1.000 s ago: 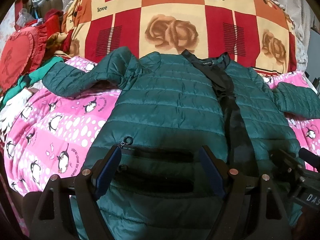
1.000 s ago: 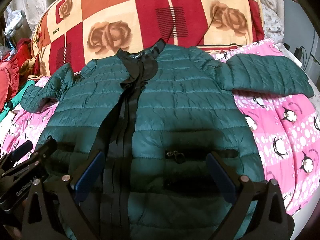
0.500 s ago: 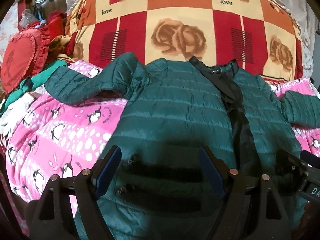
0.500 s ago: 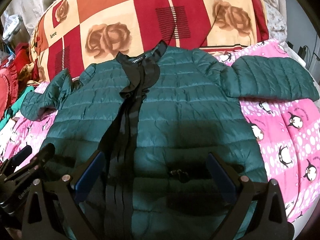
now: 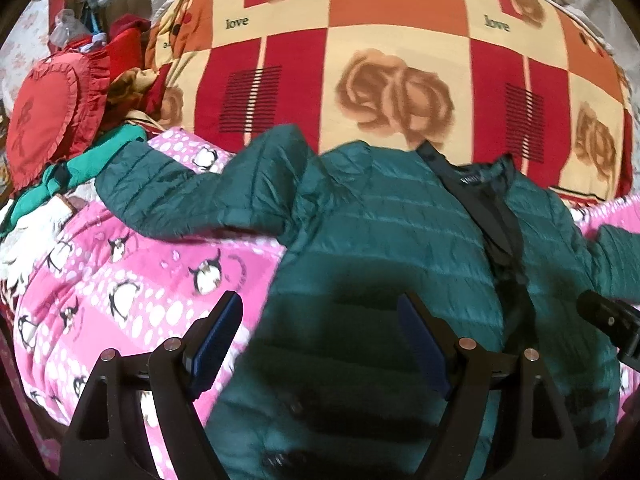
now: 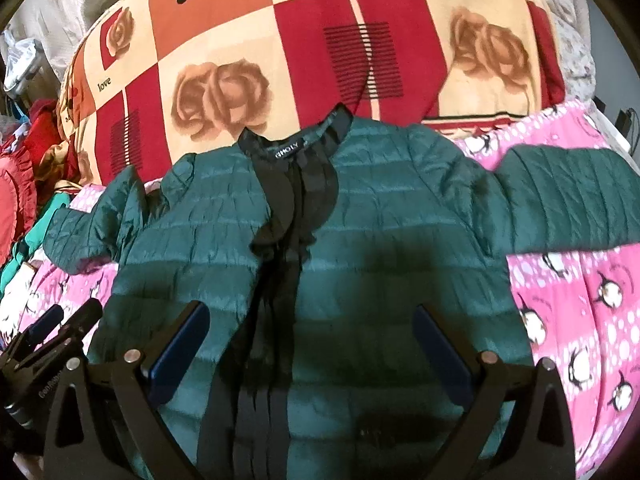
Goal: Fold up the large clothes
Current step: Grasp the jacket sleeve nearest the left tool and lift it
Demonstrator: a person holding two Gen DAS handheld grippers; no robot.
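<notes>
A dark green quilted jacket (image 5: 384, 240) lies front up on the pink penguin bedspread (image 5: 132, 280), black placket down its middle and both sleeves spread out to the sides. It also shows in the right wrist view (image 6: 380, 240). My left gripper (image 5: 320, 340) is open and empty, hovering over the jacket's left lower edge. My right gripper (image 6: 312, 344) is open and empty above the jacket's lower middle. The left sleeve (image 5: 192, 196) and the right sleeve (image 6: 568, 200) lie flat.
A large red, orange and cream quilt with roses (image 5: 380, 72) is piled behind the jacket's collar. A red heart cushion (image 5: 44, 120) and a heap of clothes sit at the far left. The other gripper's body (image 6: 44, 340) shows at the left edge.
Both grippers have moved forward toward the collar, and the left one has shifted left toward the jacket's side edge. The jacket has not moved. Both stay open.
</notes>
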